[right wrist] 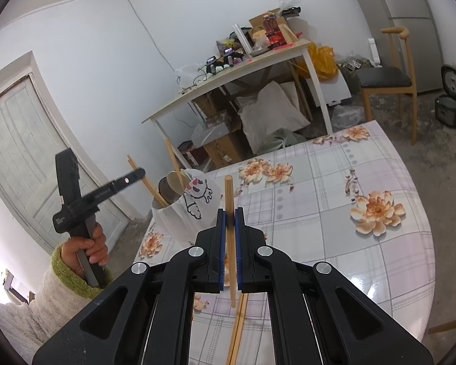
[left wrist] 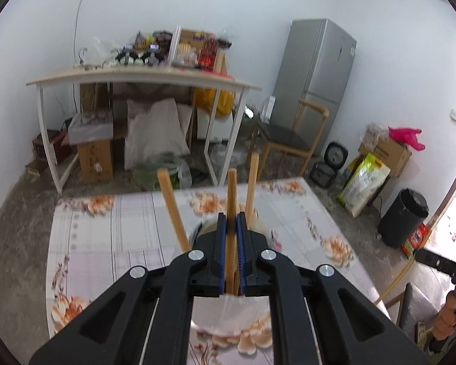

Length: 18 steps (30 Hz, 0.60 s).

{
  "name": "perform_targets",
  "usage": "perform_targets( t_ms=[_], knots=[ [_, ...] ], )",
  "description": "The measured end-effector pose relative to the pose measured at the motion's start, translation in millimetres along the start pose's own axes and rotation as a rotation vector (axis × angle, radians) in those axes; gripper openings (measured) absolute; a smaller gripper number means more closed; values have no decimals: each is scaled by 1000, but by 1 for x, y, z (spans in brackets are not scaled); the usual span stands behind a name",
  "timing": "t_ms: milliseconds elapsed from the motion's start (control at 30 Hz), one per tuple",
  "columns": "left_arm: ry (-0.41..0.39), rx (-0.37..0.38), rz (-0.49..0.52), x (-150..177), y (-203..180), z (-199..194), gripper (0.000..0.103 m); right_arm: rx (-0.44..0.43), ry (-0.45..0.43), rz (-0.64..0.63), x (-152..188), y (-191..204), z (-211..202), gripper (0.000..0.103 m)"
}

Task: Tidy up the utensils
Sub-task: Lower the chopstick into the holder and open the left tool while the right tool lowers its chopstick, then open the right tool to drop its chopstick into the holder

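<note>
My left gripper (left wrist: 231, 217) is shut on an upright wooden chopstick (left wrist: 231, 191), just above the utensil holder (left wrist: 204, 227), which its black fingers mostly hide. Two more wooden sticks, one on the left (left wrist: 172, 210) and one on the right (left wrist: 252, 182), stand in that holder. In the right wrist view the holder (right wrist: 191, 210) is a white cup with a cartoon drawing, holding a wooden spoon (right wrist: 174, 179) and chopsticks. My right gripper (right wrist: 229, 211) is shut on another upright chopstick (right wrist: 229, 194) to the right of the cup. A chopstick pair (right wrist: 237, 334) lies on the table below it.
The table (right wrist: 334, 200) has a glossy floral checked cloth. A hand in a green-cuffed sleeve (right wrist: 85, 252) holds the left gripper at the table's left edge. Beyond the table stand a cluttered white desk (left wrist: 143, 76), a wooden chair (left wrist: 288, 140) and a fridge (left wrist: 316, 70).
</note>
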<state>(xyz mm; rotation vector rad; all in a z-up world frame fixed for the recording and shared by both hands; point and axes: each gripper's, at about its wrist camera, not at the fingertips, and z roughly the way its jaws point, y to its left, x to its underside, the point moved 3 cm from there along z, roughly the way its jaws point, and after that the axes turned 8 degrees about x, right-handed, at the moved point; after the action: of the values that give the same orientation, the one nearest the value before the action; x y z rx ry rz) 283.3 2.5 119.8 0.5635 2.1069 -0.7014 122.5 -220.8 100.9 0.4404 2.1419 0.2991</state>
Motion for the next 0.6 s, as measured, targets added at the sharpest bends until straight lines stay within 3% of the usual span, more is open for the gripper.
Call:
perform_targets(
  t_ms=[67,100,133,200,300,600],
  knots=[
    [10,-3,5,3,-2,-1,7,1,-1,-1,0,0,0,4],
    [14,-2,5,5,-3,-2,14,1,-2,-1,0,0,0,4],
    [17,-2,2,6,-3,-5,28,-1,-2,-1,0,0,0,4],
    [0,-9,7,10,-5,-14,43,-2,-5,-9,-3,3,0,4],
    [-24,-9,20,16,-12,-29,57,-9,-21,-26,-11,9,-3,4],
    [-96,-28,-9,49,-12,-76,82,-104,-184,-129,-78,54,-30,4]
  ],
)
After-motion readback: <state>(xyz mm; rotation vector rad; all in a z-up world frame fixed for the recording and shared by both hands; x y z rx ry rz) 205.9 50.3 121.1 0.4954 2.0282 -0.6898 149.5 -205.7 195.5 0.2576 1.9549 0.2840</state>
